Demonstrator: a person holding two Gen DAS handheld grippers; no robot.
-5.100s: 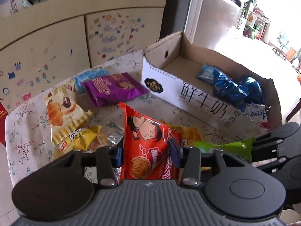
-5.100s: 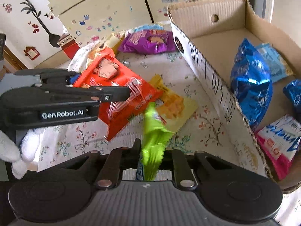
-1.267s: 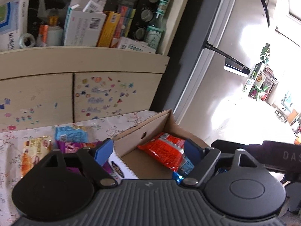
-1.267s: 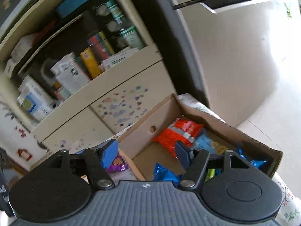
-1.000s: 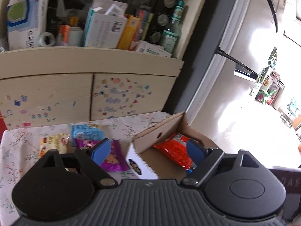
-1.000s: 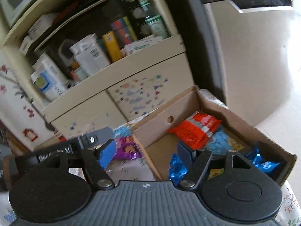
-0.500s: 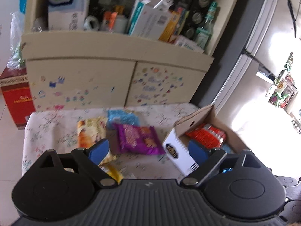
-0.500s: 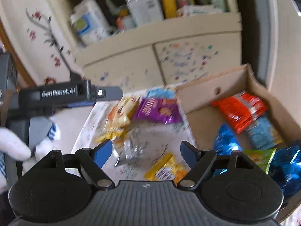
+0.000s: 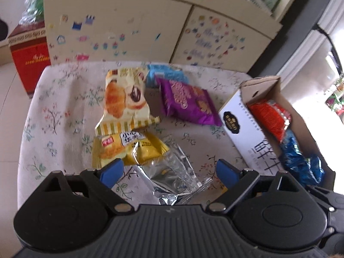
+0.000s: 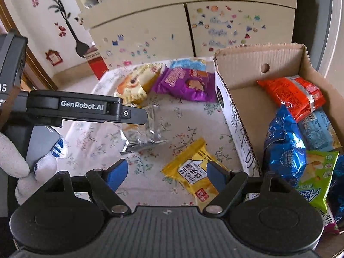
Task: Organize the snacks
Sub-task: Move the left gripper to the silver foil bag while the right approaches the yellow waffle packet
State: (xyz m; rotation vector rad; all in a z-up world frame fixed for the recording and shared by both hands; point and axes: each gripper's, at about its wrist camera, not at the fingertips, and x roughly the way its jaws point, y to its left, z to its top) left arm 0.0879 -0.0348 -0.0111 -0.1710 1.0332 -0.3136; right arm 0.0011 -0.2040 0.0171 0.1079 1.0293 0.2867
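My left gripper point(image 9: 169, 172) is open and empty above a silver packet point(image 9: 172, 174) on the floral table; it also shows in the right wrist view point(image 10: 137, 133). My right gripper point(image 10: 167, 172) is open and empty over a yellow packet point(image 10: 193, 172). A cardboard box point(image 10: 238, 58) at the right holds a red packet point(image 10: 294, 94), blue packets point(image 10: 283, 148) and a green packet point(image 10: 316, 178). On the table lie a purple packet point(image 9: 189, 103), a croissant packet point(image 9: 122, 101), a light blue packet point(image 9: 165, 75) and a yellow cake packet point(image 9: 126, 148).
A cream cabinet point(image 9: 129, 25) with stickers stands behind the table. A red box point(image 9: 30, 56) sits on the floor at the left. The left gripper's body point(image 10: 81, 107) reaches across the right wrist view over the table's left side.
Both grippers have dropped from high above toward the table. The left now hangs over the silver packet, the right over the yellow packet. Five seconds ago they held the red and green packets, now in the box.
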